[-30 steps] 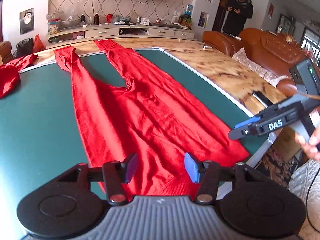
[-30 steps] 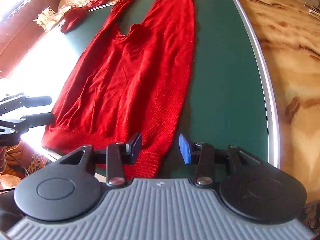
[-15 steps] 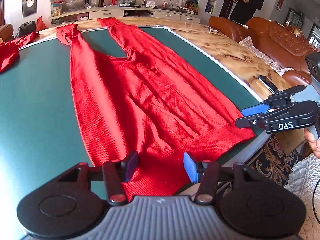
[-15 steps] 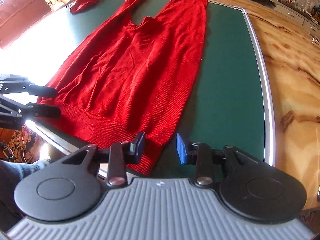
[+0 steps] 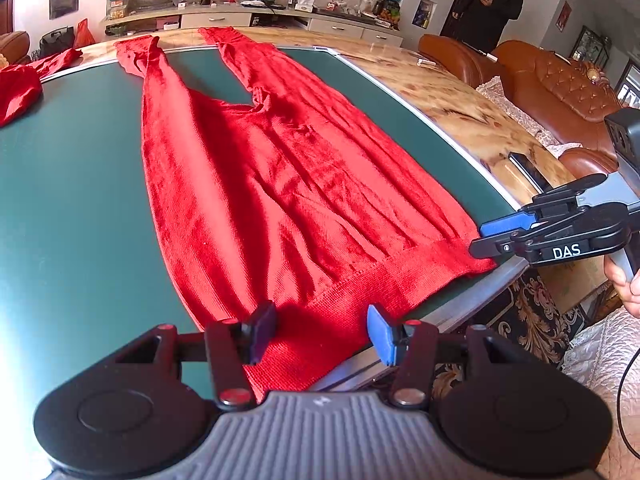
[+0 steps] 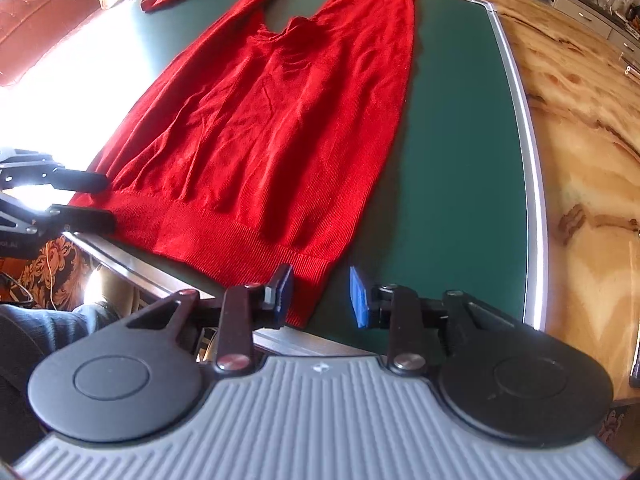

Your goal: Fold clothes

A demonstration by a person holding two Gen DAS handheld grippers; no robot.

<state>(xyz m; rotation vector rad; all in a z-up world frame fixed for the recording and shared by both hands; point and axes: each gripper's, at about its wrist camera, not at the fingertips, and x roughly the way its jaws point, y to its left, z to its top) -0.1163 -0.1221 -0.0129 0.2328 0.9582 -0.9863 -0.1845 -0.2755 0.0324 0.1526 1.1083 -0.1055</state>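
Observation:
A red knit sweater [image 5: 280, 184] lies flat on the green table top [image 5: 72, 200], hem toward me, both sleeves stretched away to the far edge. It also shows in the right wrist view [image 6: 280, 120]. My left gripper [image 5: 320, 332] is open, its fingers straddling the hem's left corner at the table's near edge. My right gripper [image 6: 320, 296] is open at the hem's right corner, which lies between its fingers. In the left wrist view the right gripper [image 5: 492, 236] sits at that corner. In the right wrist view the left gripper [image 6: 92, 200] sits at the other corner.
Another red garment [image 5: 20, 88] lies bunched at the table's far left. A wooden counter [image 5: 460, 104] borders the green top on the right, with a dark phone [image 5: 528, 168] on it. A brown leather sofa [image 5: 560, 92] and a standing man [image 5: 492, 0] are beyond.
Both grippers have come down and in toward the hem's corners. The sweater has not moved.

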